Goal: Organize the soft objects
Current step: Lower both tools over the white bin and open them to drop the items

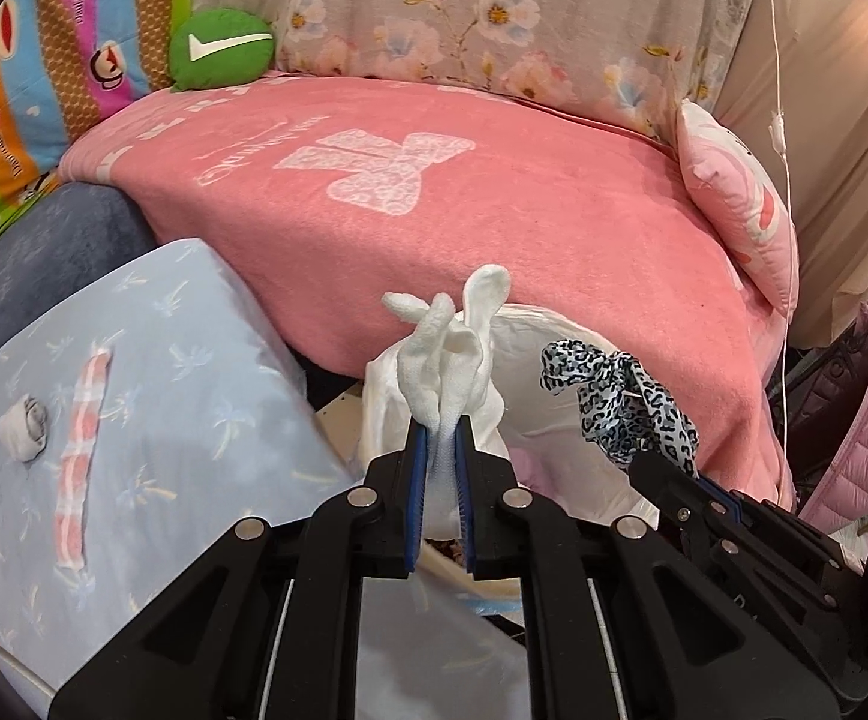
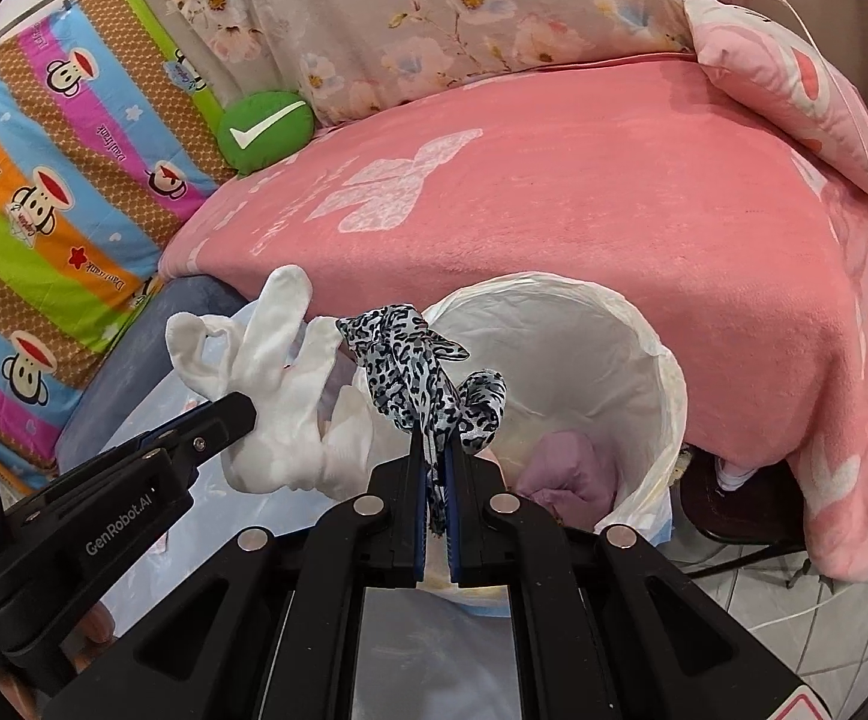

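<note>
My left gripper (image 1: 439, 426) is shut on a white sock-like cloth (image 1: 451, 348), whose loose ends stick up above the pads. In the right wrist view the same left gripper (image 2: 242, 414) holds the white cloth (image 2: 278, 360) at the left rim of a white-lined bin (image 2: 643, 372). My right gripper (image 2: 434, 444) is shut on a leopard-print fabric strip (image 2: 410, 360), held over the near rim of the bin. The left wrist view shows the right gripper (image 1: 643, 459) with the leopard strip (image 1: 619, 390) to the right, and the bin (image 1: 529, 324) behind both.
A lilac cloth (image 2: 565, 468) lies inside the bin. On a light blue sheet (image 1: 194, 360) at left lie a rolled white sock (image 1: 24, 435) and a pink-white strip (image 1: 83, 462). Behind are a pink blanket (image 1: 493, 210), a green check-mark cushion (image 1: 221, 48) and a pink pillow (image 1: 739, 204).
</note>
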Available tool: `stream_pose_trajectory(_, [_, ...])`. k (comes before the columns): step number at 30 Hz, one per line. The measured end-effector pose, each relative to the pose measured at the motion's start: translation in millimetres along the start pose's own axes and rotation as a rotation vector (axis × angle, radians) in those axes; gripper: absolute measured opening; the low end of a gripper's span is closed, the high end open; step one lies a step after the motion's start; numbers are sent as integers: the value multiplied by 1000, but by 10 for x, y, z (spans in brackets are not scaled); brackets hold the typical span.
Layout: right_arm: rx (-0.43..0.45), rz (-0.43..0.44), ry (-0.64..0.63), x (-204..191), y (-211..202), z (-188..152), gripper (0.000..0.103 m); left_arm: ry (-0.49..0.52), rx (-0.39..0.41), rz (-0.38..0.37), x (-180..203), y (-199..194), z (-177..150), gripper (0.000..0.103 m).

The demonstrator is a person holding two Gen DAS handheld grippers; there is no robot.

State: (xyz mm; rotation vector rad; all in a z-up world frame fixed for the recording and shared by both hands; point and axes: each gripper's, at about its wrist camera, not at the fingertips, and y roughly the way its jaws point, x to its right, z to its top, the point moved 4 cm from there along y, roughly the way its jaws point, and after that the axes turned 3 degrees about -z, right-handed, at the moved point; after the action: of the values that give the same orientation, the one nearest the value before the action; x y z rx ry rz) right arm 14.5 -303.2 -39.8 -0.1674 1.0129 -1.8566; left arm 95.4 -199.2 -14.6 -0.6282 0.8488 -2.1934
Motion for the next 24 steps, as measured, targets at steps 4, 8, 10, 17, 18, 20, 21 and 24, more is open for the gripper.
stream_pose_trajectory(4, [4, -12, 13, 75, 48, 72, 5, -6, -7, -24, 37, 80, 64, 19])
stream_pose_trajectory(8, [9, -20, 12, 80, 81, 115, 5, 0, 32, 6, 14, 49, 80, 57])
stream_pose_trajectory(10, [13, -25, 8, 67, 85, 123, 8, 2, 46, 17, -15, 22, 90, 60])
stream_pose_trajectory(17, [22, -31, -1, 5, 107, 155, 14, -43, 44, 49, -223, -18, 68, 60])
stream_pose_trajectory(18, [22, -28, 0, -7, 106, 154, 17, -48, 42, 52, -244, -21, 56, 60])
stream_pose_trajectory(20, [22, -27, -6, -52, 97, 145, 21, -52, 39, 60, -271, -26, 34, 60])
stream_pose_trajectory(21, [20, -26, -12, -77, 94, 141, 23, -53, 39, 64, -284, -29, 25, 60])
stream_pose_trajectory(24, [14, -26, -40, -169, 82, 115, 26, -60, 38, 70, -334, -56, -10, 60])
